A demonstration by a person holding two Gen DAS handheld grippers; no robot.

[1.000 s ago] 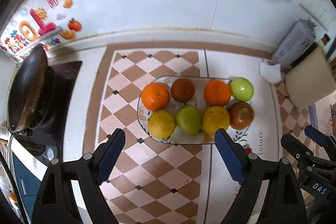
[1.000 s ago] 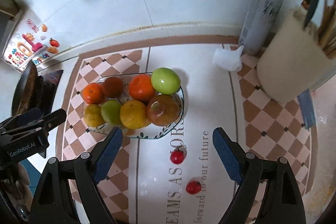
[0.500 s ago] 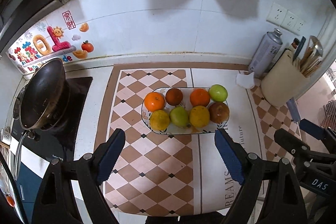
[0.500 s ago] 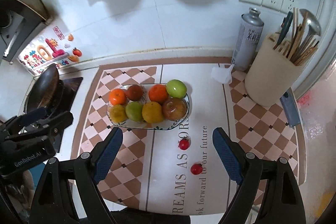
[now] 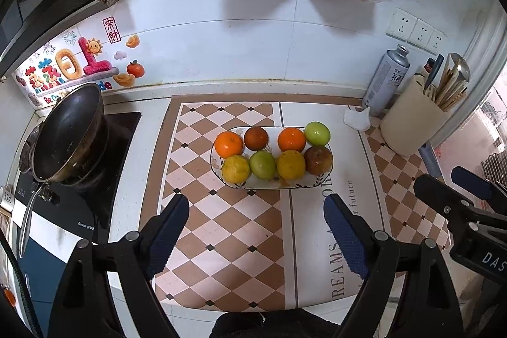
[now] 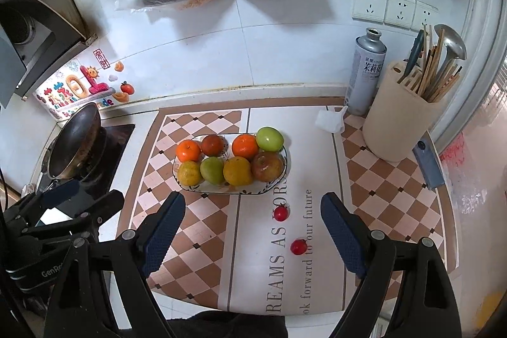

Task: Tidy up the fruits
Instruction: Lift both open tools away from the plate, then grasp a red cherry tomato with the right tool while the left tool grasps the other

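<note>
Sitting packed in two rows of four, the fruits fill the oval plate almost edge to edge, and the plate rests on the checked mat in the middle of the surface; two small red fruits, one just in front of the plate and the other nearer the camera, lie loose on the mat's lettering, apart from the plate and from each other. If these two belong on the plate, the main risk is room: the plate shows almost no bare space, so a small round fruit dropped on top would likely roll off, or nudge the green apple that sits high at the far right rim and looks the easiest to dislodge. The little fruits are round, glossy and probably soft, so a hard squeeze could burst one and an off-centre pinch could shoot it across the mat towards the front edge of the surface. The right hand-held gripper hovers above them with its jaws spread wide and nothing between them; the left hand-held gripper is likewise released and empty, raised in front of the plate. Both hover close together, so a careless reach could knock one against the other, or against the utensil holder and spray can at the right
</note>
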